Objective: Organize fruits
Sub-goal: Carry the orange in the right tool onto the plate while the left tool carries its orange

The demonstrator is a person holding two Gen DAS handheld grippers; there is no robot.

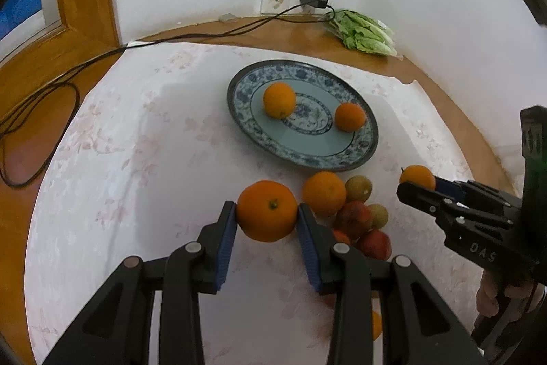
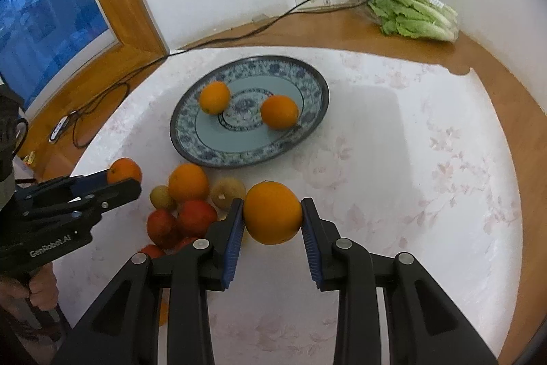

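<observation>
Roughly a third done imo. Two oranges [image 2: 214, 98] [image 2: 279, 112] already sitting on the blue plate [image 2: 307, 125], around 9 and 3 o'clock of its center. Left claw [image 1: 267, 217] clamped on an orange [image 1: 267, 210], right claw [image 2: 272, 214] clamped on another orange [image 2: 272, 212], both held short of the plate at its 6 o'clock side. Still left: pile [image 2: 186, 207] w/ one more orange, red apples, yellowish fruit, on the tablecloth [image 2: 427, 194] between the claws. Lettuce [image 2: 415, 16] way off at 1 o'clock, prob not part of this.
</observation>
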